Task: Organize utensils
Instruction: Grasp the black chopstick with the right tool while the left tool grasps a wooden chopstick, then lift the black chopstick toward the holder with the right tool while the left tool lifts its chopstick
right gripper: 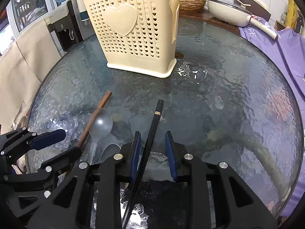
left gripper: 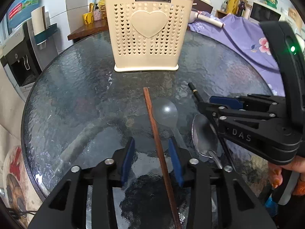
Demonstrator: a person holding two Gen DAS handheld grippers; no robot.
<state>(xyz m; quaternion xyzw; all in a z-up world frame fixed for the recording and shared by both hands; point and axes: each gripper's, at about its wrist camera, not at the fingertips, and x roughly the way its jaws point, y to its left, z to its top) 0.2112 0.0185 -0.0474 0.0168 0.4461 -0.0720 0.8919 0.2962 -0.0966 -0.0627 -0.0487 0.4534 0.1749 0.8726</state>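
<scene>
A cream perforated utensil holder (left gripper: pixel 148 36) (right gripper: pixel 133 32) stands at the far side of the round glass table (left gripper: pixel 76 95), with chopsticks and a spoon in it. A brown wooden chopstick (left gripper: pixel 158 143) (right gripper: pixel 95 114) lies between the fingers of my open left gripper (left gripper: pixel 151 145). A black chopstick (right gripper: pixel 150 139) (left gripper: pixel 196 93) lies between the fingers of my open right gripper (right gripper: pixel 153 139), close to the left finger. A clear plastic spoon (left gripper: pixel 167 114) (right gripper: pixel 101 126) and a metal spoon (left gripper: pixel 204 135) (right gripper: pixel 110 150) lie between the two chopsticks.
A purple floral cloth (left gripper: pixel 247 38) (right gripper: pixel 286 57) covers the right. A white pan (right gripper: pixel 228 9) and a woven basket (right gripper: pixel 192 1) sit behind the table. A water dispenser (left gripper: pixel 21 57) stands at the left.
</scene>
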